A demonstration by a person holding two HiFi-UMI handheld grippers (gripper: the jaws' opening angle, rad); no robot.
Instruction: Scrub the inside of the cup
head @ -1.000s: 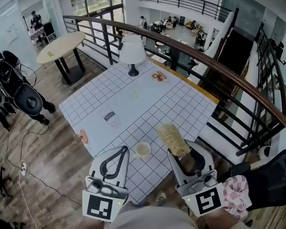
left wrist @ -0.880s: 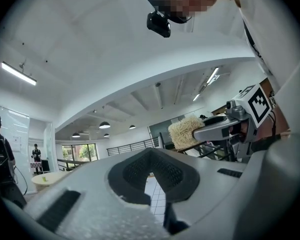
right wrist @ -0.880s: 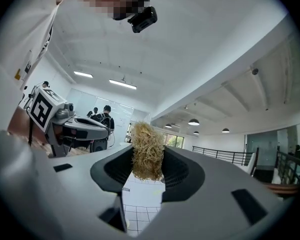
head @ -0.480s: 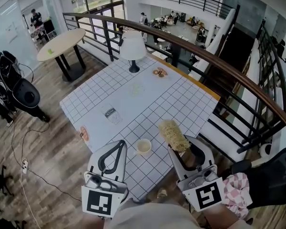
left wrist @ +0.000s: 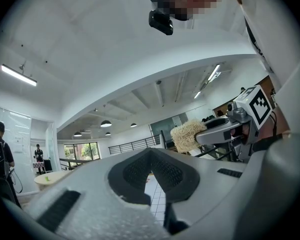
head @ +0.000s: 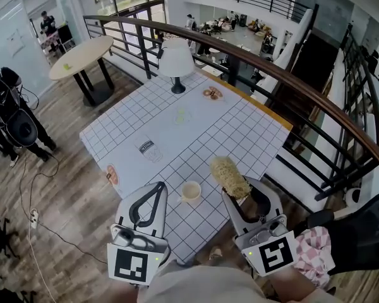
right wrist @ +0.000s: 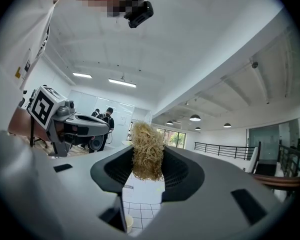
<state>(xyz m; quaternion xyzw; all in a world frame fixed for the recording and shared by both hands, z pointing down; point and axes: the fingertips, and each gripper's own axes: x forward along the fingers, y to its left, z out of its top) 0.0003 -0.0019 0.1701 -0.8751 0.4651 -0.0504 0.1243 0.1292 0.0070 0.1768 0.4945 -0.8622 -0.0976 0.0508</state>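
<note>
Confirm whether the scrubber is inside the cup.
No, the scrubber is clamped in the right gripper, apart from the cup.

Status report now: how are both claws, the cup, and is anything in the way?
Left claw shut, empty. Right claw shut on scrubber. Cup upright on table, between claws, untouched. Nothing in the way.

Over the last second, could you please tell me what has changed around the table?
The person in black stepped toward the head view's left edge. Unchanged: right tongs shut on the straw-coloured fibre scrubber, left tongs shut and empty, cream cup standing on the white gridded table between them.
</note>
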